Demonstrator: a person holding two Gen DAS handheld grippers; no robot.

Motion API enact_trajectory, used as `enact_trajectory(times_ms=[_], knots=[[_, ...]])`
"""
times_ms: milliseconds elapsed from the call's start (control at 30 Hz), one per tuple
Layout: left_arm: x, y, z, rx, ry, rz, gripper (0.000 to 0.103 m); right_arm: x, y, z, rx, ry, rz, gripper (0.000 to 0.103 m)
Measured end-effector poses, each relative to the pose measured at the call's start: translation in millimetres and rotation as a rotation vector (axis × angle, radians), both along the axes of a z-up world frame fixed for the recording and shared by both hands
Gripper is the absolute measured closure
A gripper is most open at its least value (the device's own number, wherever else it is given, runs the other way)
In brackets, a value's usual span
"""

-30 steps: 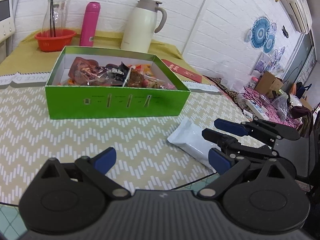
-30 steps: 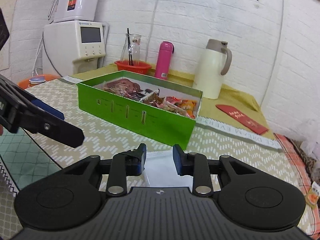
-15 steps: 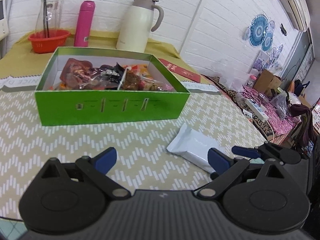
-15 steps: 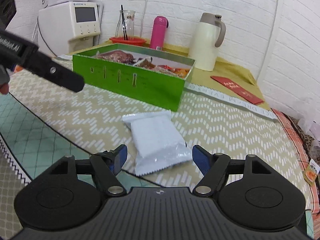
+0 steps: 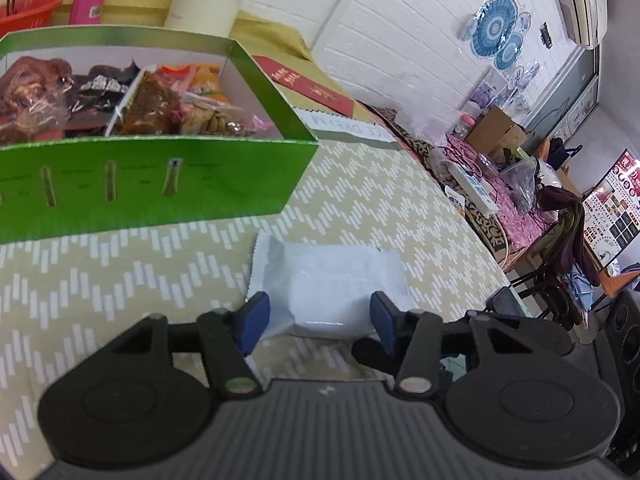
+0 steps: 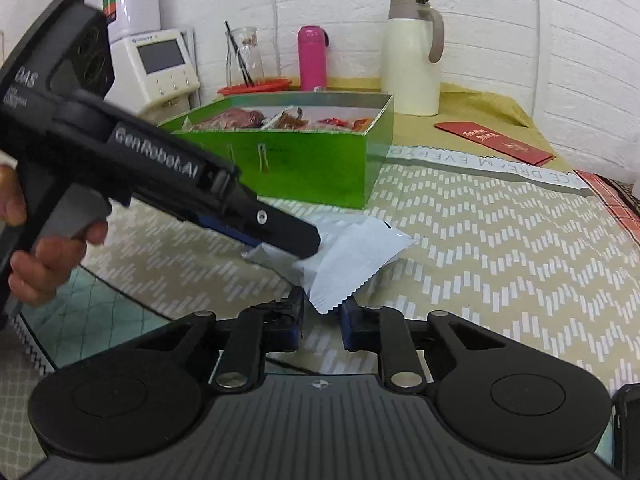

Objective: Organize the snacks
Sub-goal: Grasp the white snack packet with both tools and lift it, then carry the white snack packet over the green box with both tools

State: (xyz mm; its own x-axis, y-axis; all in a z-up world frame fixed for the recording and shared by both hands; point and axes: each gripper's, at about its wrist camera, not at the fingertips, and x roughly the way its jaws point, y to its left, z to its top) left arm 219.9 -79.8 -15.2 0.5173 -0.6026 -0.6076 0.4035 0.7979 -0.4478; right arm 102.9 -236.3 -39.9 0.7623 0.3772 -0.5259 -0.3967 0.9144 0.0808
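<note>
A white snack packet [image 5: 320,280] [image 6: 352,256] is held by my left gripper [image 5: 316,318], whose blue pads press its two sides. In the right wrist view the left gripper [image 6: 280,240] grips the packet's left end, and the packet looks lifted and tilted. My right gripper [image 6: 320,316] has its jaws close together just below the packet's serrated near edge, apparently empty. The green snack box [image 5: 152,180] [image 6: 320,168], full of wrapped snacks, stands just beyond the packet.
A cream thermos jug [image 6: 412,56], pink bottle [image 6: 312,56], red bowl [image 6: 256,86] and white appliance [image 6: 160,64] stand behind the box. A red envelope [image 6: 492,140] lies at the back right. The table's right edge [image 5: 480,240] drops off to floor clutter.
My left gripper has moved right onto the white packet and closed on it, lifting it. My right gripper has narrowed from wide open to nearly shut.
</note>
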Motion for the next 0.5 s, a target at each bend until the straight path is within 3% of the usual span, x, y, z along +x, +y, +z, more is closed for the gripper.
enact_trajectory(times_ms=[167, 267, 300, 467, 500], knots=[[-5.4, 21.3, 15.4, -0.114, 0.035, -0.005, 0.050, -6.4, 15.3, 15.4, -0.037, -0.120, 0.043, 0.071], [-16.7, 35.8, 29.9, -0.091, -0.025, 0.040, 0.032, -7.2, 31.3, 30.5, -0.065, -0.219, 0.085, 0.070], [-19.0, 43.0, 34.3, -0.089, -0.037, 0.064, 0.031, -4.1, 37.5, 33.2, -0.079, -0.234, 0.093, 0.070], [-28.1, 86.3, 51.2, -0.085, -0.083, 0.199, 0.025, 29.2, 62.8, 35.1, -0.079, -0.216, 0.112, 0.064], [-28.7, 93.1, 52.7, -0.086, -0.087, 0.216, 0.024, 33.9, 68.3, 33.5, -0.079, -0.214, 0.115, 0.059]])
